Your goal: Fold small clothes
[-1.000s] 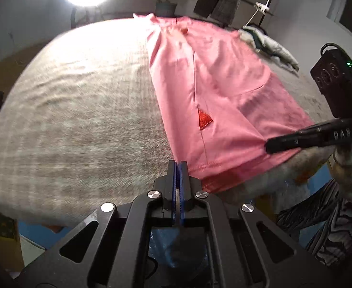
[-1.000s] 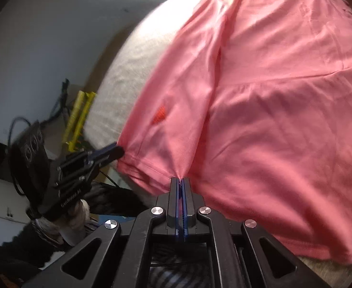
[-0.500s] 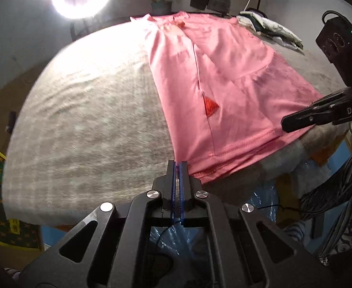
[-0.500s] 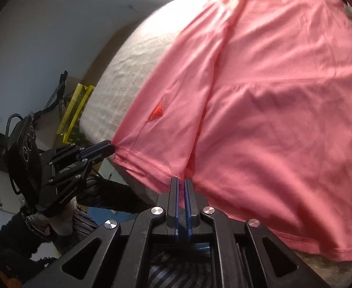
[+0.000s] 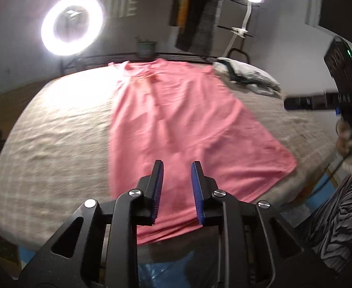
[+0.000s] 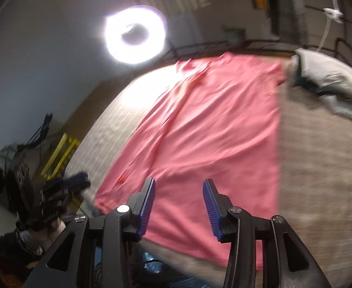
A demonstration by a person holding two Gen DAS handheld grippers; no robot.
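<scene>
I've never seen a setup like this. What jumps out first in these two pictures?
A big pink garment lies spread flat down the middle of a grey bed cover, its near hem at the bed's front edge. A glaring ring light stands behind the bed at upper left. In the foreground of each view, black fingers with blue pads stand apart over the hem, on the left gripper and the right gripper, nothing between them.

The left gripper (image 5: 177, 187) is hovering over the near hem of the pink shirt (image 5: 187, 129), its jaws having just been opening (nothing between them); the shirt is lying flat on the grey bed (image 5: 56, 148).
</scene>
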